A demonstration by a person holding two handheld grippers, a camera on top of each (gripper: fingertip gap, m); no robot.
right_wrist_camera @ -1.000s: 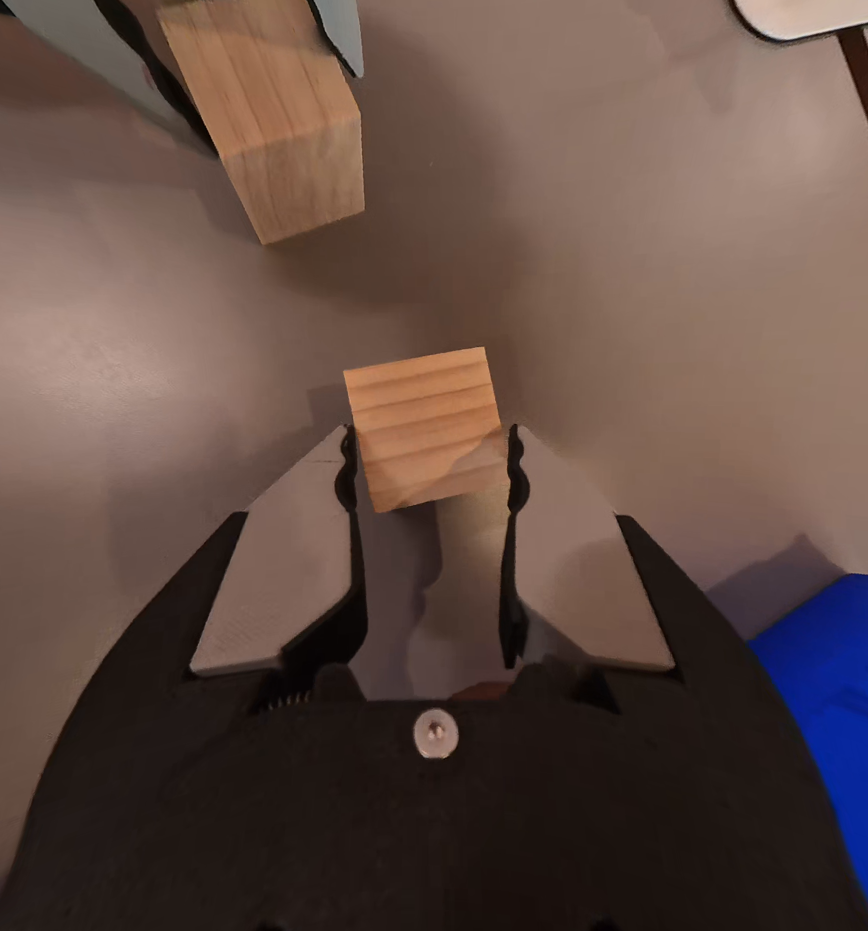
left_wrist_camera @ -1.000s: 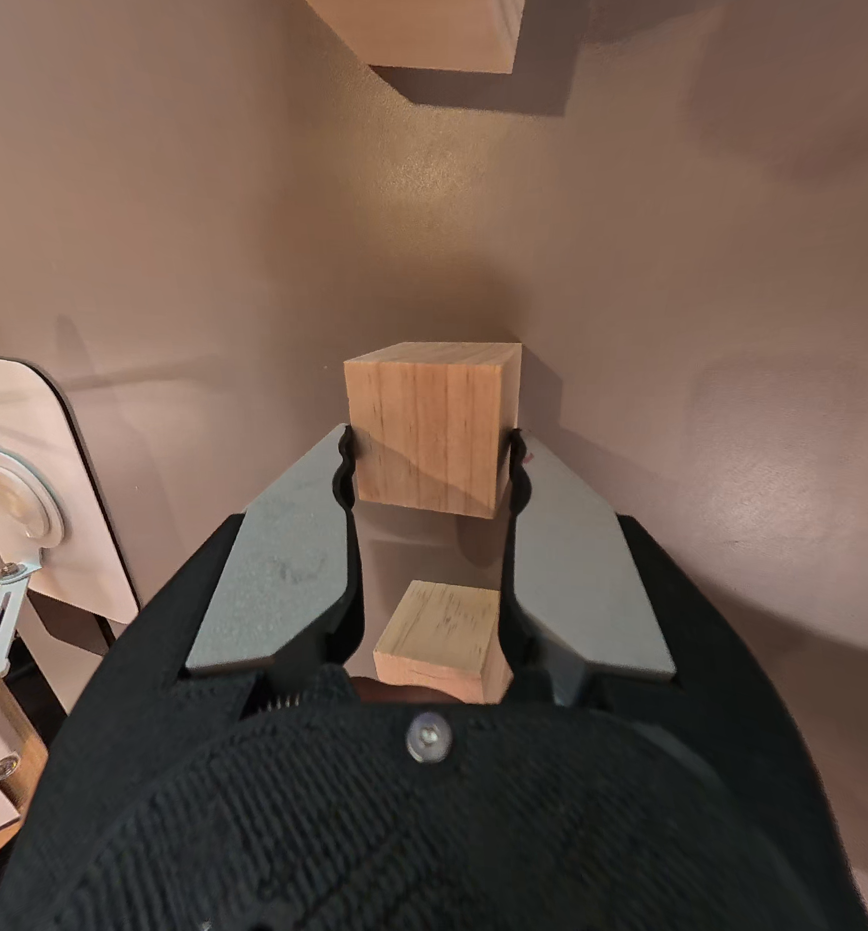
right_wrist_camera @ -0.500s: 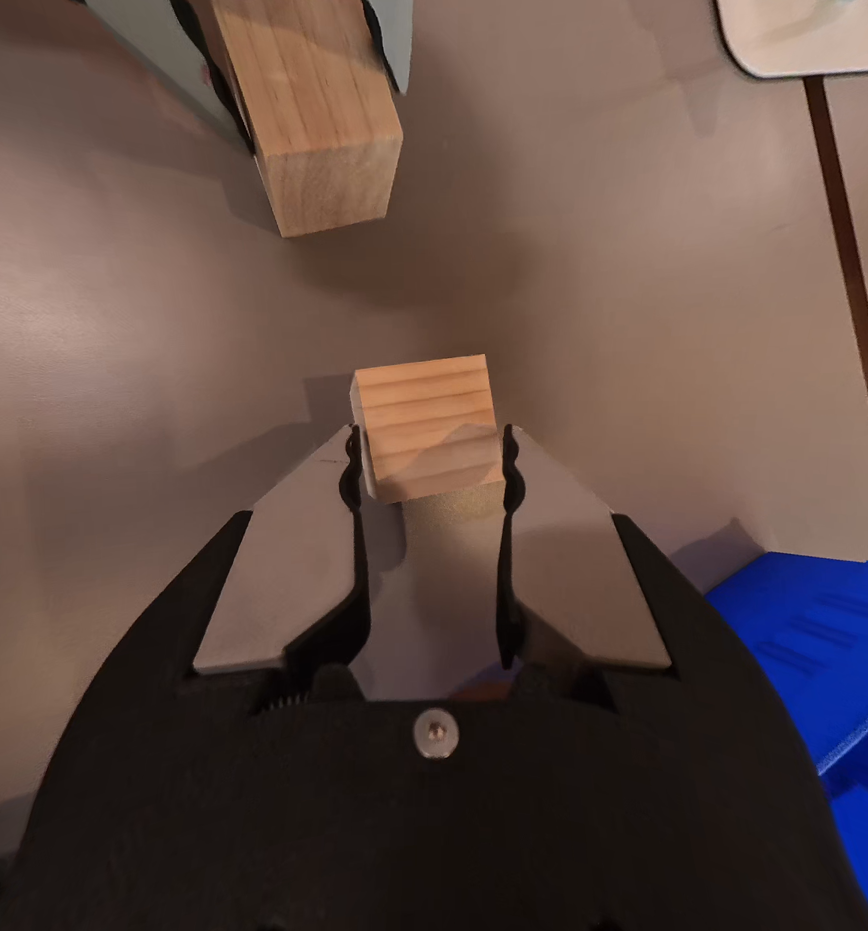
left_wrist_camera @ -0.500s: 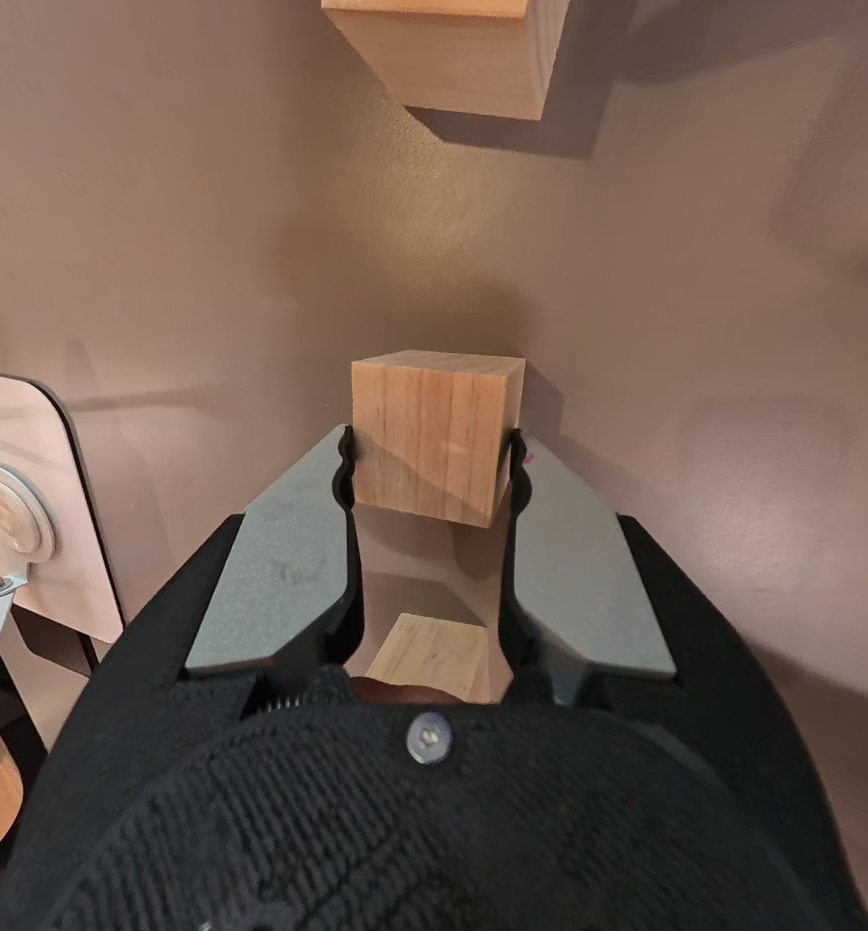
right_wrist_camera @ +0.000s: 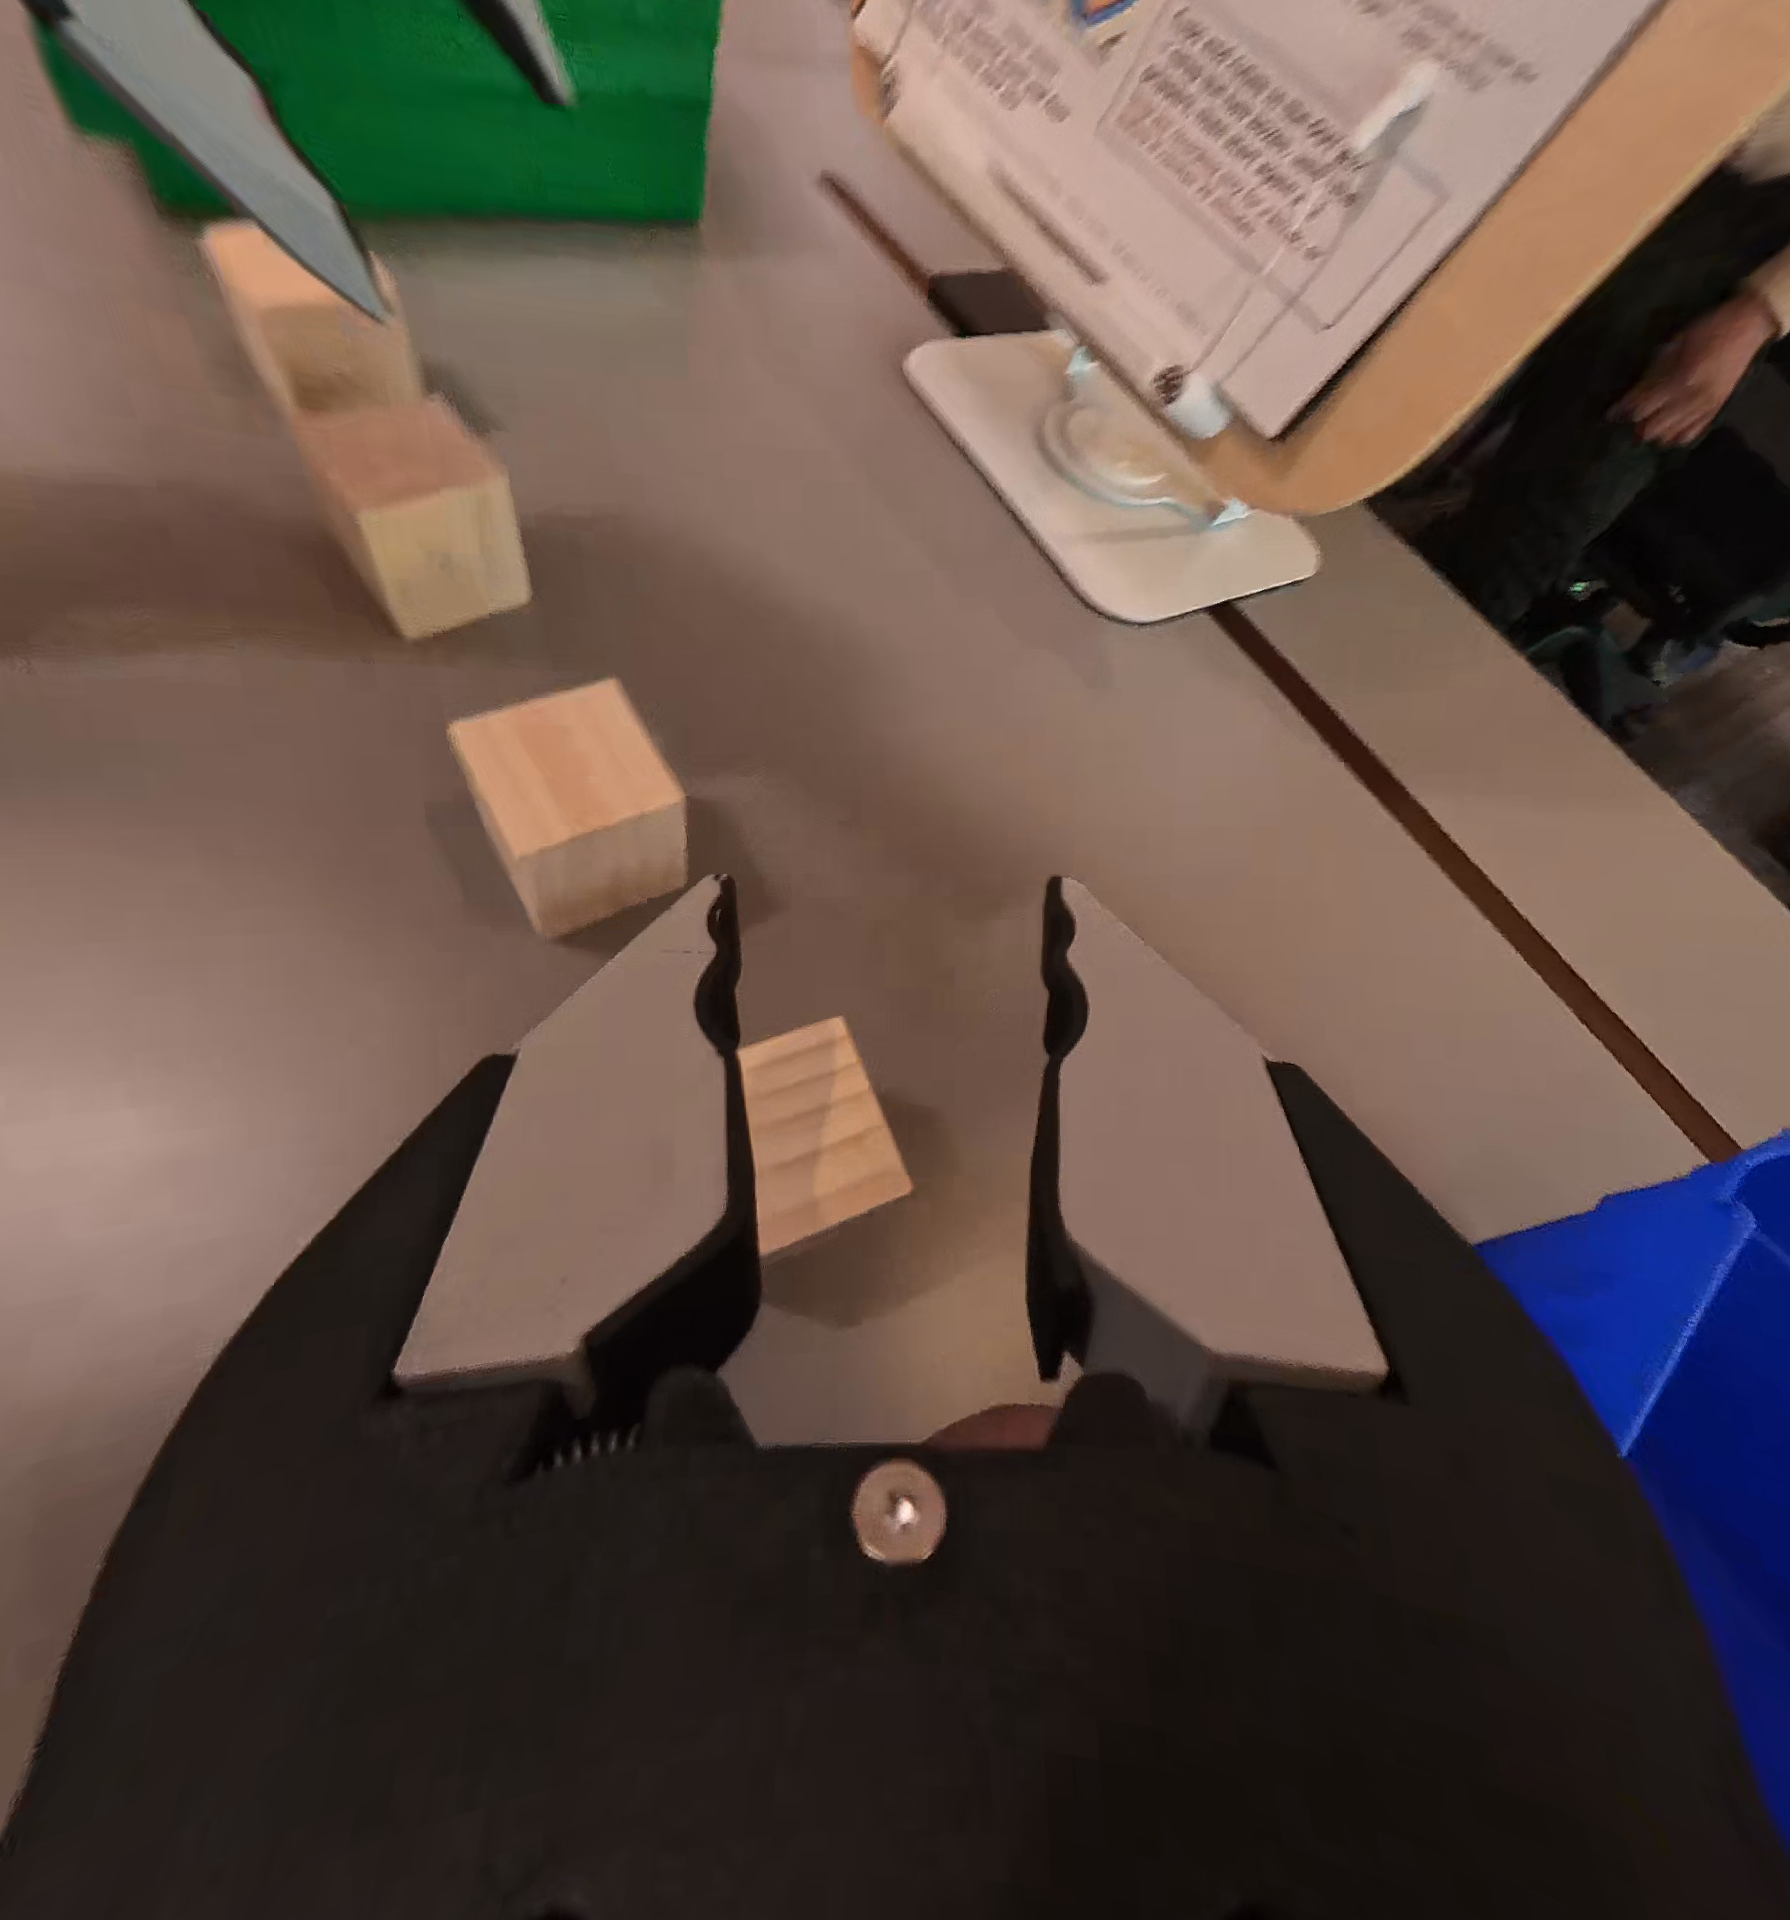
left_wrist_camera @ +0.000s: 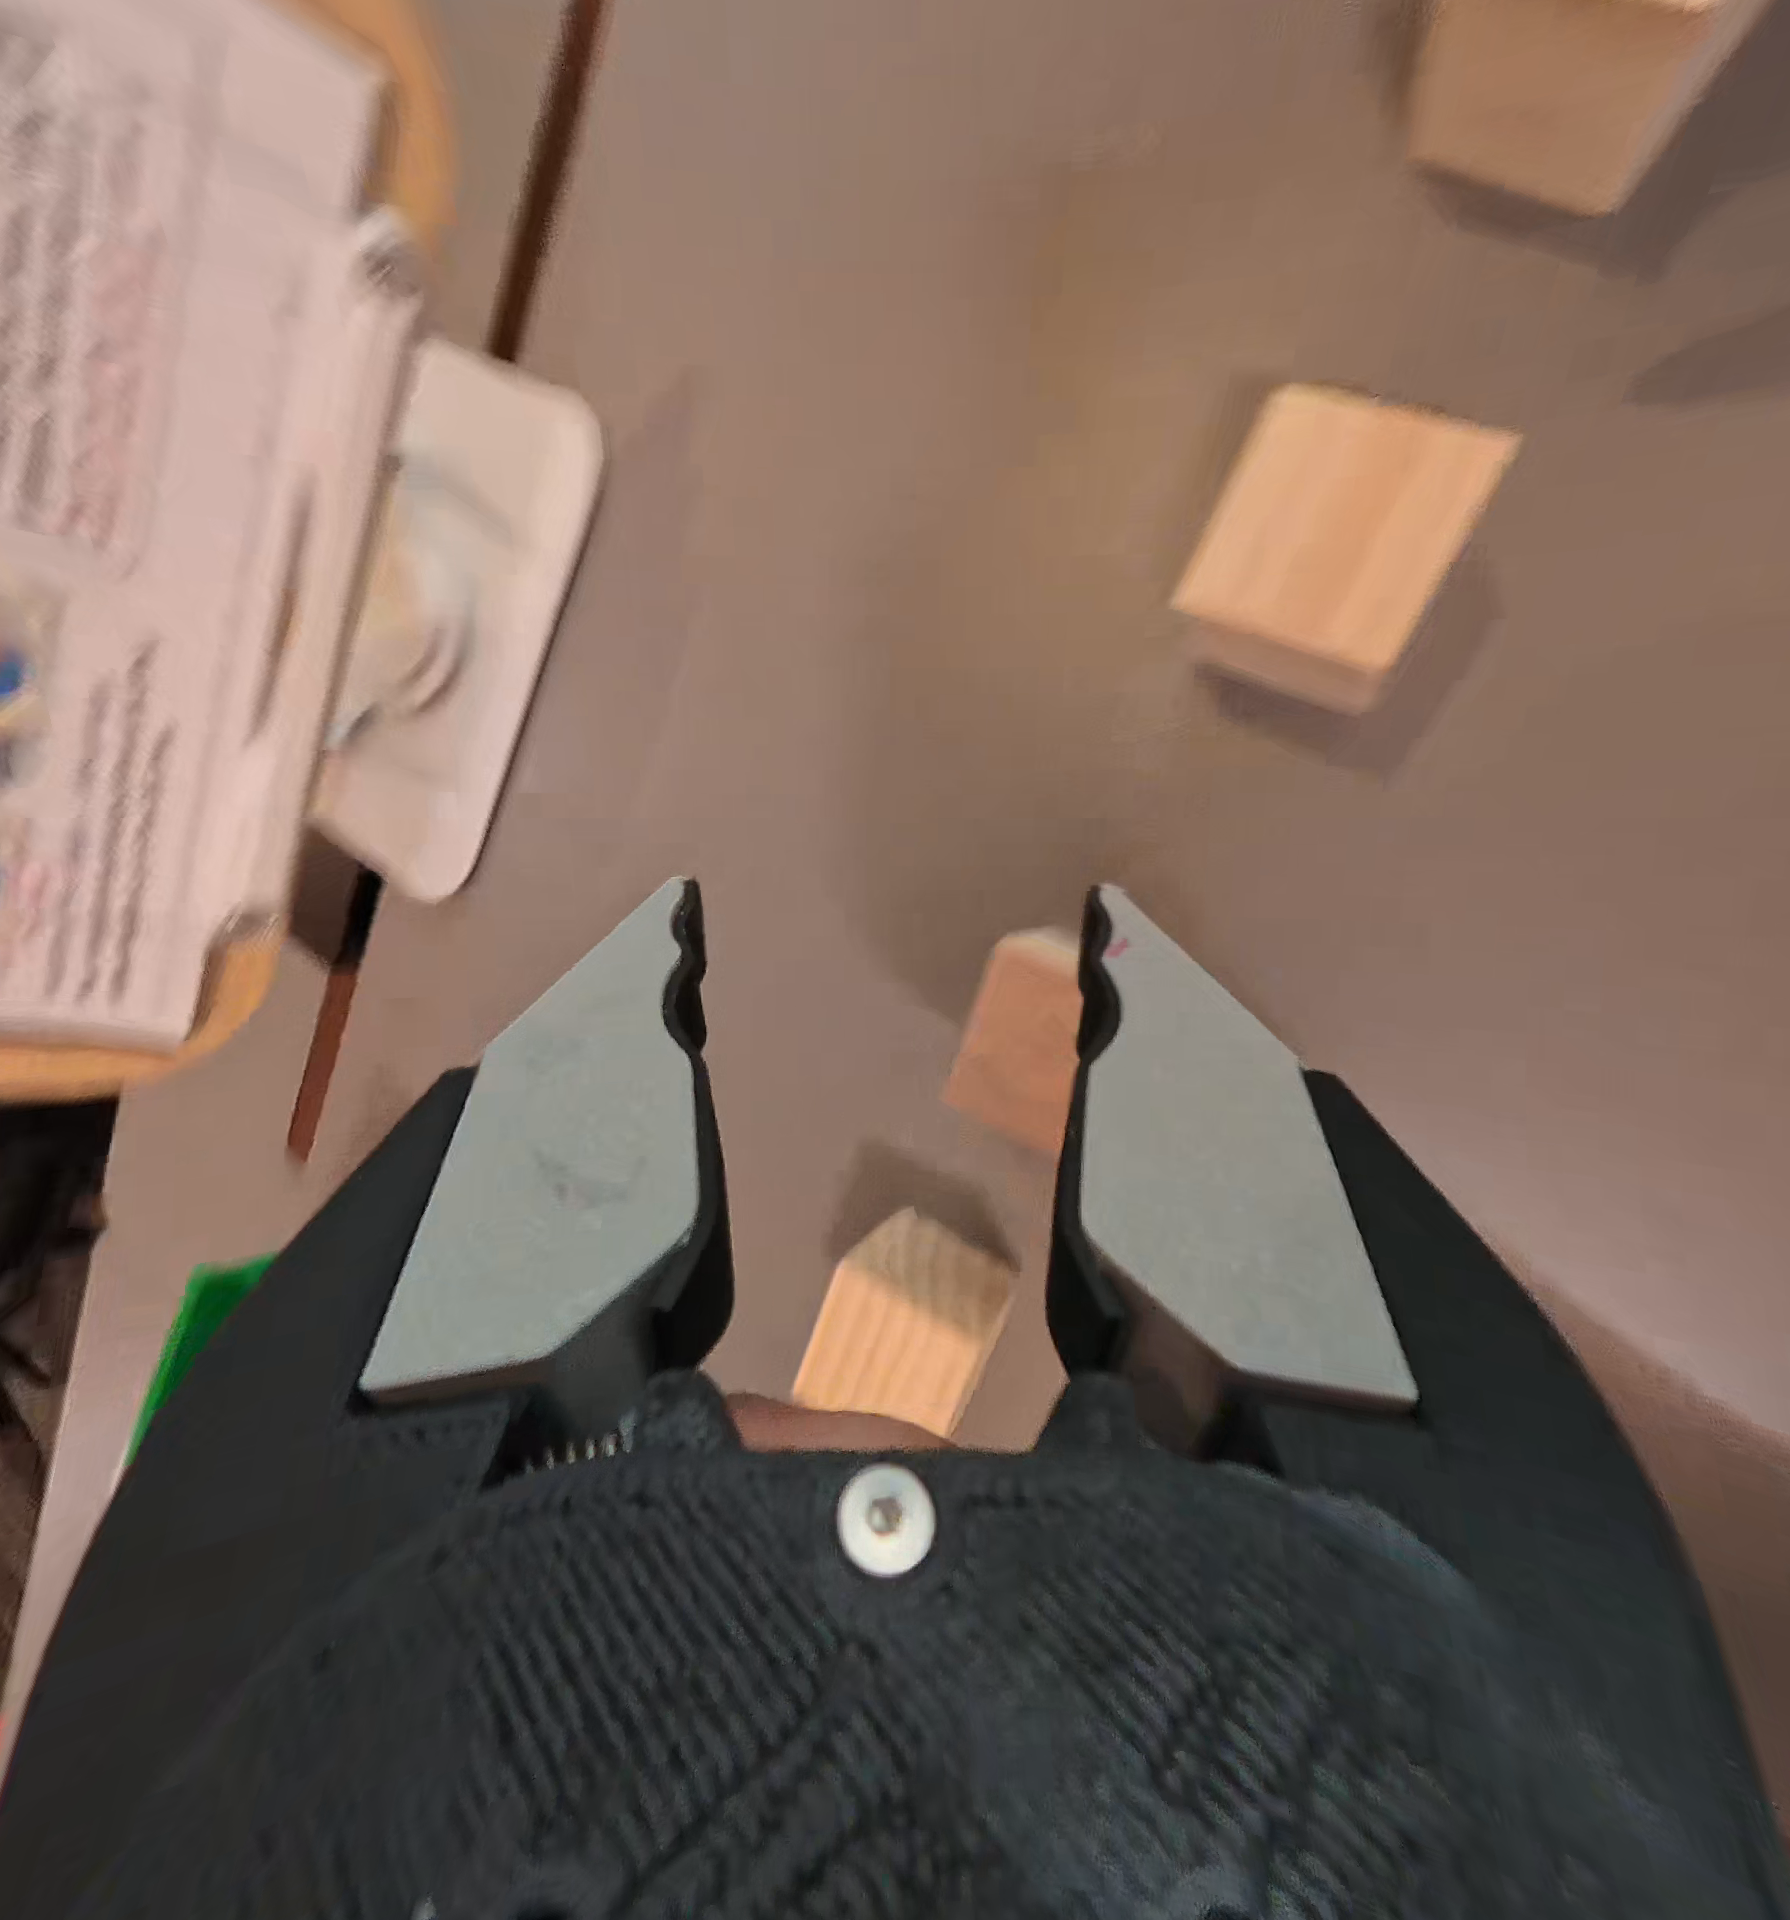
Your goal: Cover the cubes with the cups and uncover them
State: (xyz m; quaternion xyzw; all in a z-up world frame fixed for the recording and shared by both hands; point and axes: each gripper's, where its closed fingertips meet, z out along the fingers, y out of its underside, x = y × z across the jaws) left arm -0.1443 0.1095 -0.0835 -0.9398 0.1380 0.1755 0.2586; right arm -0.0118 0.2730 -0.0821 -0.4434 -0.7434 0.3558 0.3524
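Observation:
No cups show in either view. Several wooden cubes stand on the grey-brown table. My right gripper is open and holds nothing. One cube lies on the table below it, beside the left finger, with a clear gap to the pads. Another cube lies just ahead to the left, and two more stand farther off. My left gripper is open and holds nothing. Below it, one cube lies on the table and another sits partly behind the right finger. Its fingertips also show at the right wrist view's top left.
A green box stands at the far end of the table. A blue bin stands at the near right. A sign stand on a white base sits by the table's seam. A person is beyond the table edge.
Both grippers were shut on wooden cubes. Both have let go and pulled up and back, and the cubes now lie on the table. The left jaws have opened wider.

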